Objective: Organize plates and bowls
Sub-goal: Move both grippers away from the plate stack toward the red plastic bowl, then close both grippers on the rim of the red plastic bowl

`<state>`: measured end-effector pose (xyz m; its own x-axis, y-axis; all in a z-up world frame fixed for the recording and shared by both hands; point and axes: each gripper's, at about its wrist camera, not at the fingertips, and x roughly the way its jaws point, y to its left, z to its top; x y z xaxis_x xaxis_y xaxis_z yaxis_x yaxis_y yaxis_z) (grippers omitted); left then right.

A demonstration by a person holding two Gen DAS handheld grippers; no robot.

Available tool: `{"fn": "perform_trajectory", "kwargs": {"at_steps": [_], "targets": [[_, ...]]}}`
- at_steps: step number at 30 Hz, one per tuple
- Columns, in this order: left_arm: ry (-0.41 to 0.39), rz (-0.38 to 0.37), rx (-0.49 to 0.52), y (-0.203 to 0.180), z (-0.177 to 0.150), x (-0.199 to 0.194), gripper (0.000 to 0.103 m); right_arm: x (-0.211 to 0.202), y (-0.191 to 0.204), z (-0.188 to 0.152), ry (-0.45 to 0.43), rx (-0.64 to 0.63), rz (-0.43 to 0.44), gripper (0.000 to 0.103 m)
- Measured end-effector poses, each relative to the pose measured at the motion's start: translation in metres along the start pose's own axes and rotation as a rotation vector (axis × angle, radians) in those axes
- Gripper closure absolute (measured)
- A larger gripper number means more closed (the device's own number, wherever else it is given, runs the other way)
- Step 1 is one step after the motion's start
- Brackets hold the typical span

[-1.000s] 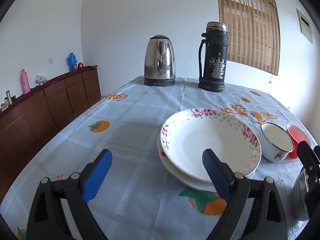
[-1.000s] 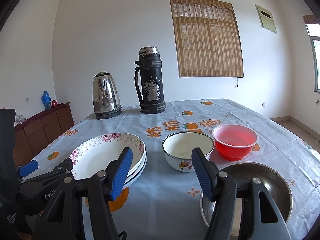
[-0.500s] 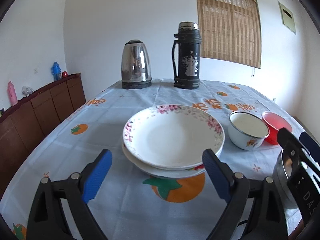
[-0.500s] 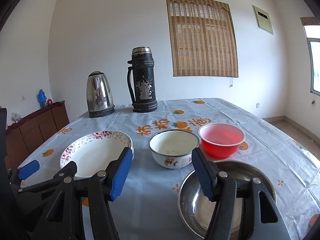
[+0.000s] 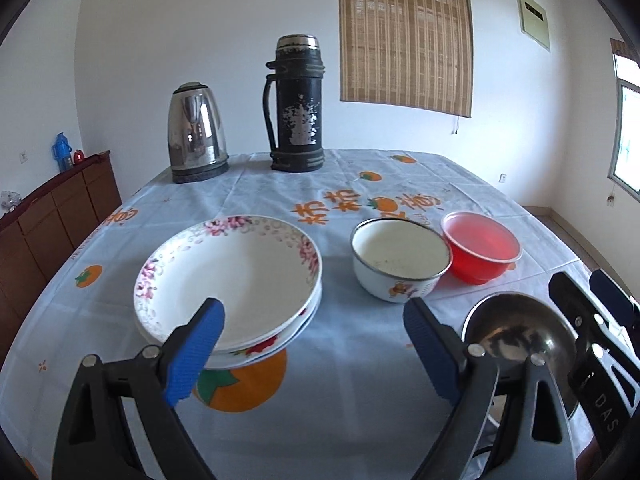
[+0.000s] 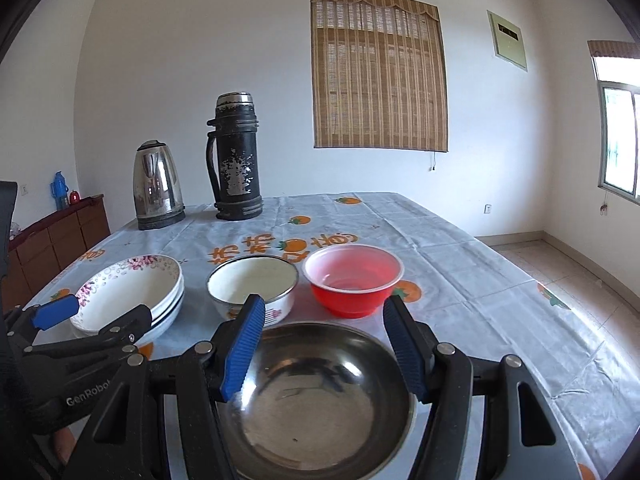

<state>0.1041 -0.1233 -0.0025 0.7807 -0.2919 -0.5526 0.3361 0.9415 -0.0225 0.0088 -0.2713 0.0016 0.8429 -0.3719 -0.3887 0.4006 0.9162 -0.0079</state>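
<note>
Steel bowl [image 6: 320, 392] sits on the bench [image 6: 460, 272] directly under the right gripper [image 6: 324, 344], whose wide jaws straddle its far rim, so this hand looks nearest to it. Left gripper [image 5: 312, 352], also wide and empty, hovers between the stacked floral plates [image 5: 236, 276] and the enamel bowl [image 5: 400, 260], beside the red bowl [image 5: 480, 248]

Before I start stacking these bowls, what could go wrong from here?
1. The white enamel bowl and red plastic bowl sit very close together, so a finger reaching between them could shove one.
2. The steel bowl looks smooth and shiny; the open right gripper might slip on its rim.
3. The open left gripper is near the stacked floral plates, whose top plate sits off-centre and could slide if bumped.
</note>
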Motion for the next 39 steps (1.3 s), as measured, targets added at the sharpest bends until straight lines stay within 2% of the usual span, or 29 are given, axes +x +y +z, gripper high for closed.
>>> {"fn": "perform_trajectory", "kwargs": {"at_steps": [6,10,15,20,22,27,30,34,39], "targets": [[0.01,-0.076,0.031,-0.026,0.031,0.006,0.015,0.006,-0.04,0.012,0.009,0.019,-0.038,0.039],[0.058,-0.132,0.048,-0.042,0.05,0.021,0.019,0.015,-0.062,0.023,0.018,0.034,-0.042,0.04],[0.116,-0.154,0.096,-0.059,0.069,0.044,0.019,0.038,-0.09,0.037,0.061,0.076,-0.031,0.045],[0.186,-0.185,0.152,-0.076,0.084,0.074,0.019,0.07,-0.11,0.049,0.139,0.111,0.038,0.045],[0.209,-0.193,0.171,-0.084,0.09,0.086,0.021,0.084,-0.112,0.051,0.173,0.097,0.058,0.05],[0.284,-0.229,0.202,-0.107,0.098,0.116,0.035,0.119,-0.113,0.048,0.267,0.09,0.143,0.062],[0.296,-0.22,0.244,-0.122,0.101,0.131,0.037,0.138,-0.114,0.044,0.306,0.106,0.17,0.062],[0.33,-0.237,0.251,-0.132,0.104,0.148,0.037,0.154,-0.118,0.04,0.348,0.15,0.213,0.063],[0.367,-0.22,0.277,-0.141,0.1,0.165,0.041,0.166,-0.117,0.035,0.387,0.157,0.25,0.068]]}}
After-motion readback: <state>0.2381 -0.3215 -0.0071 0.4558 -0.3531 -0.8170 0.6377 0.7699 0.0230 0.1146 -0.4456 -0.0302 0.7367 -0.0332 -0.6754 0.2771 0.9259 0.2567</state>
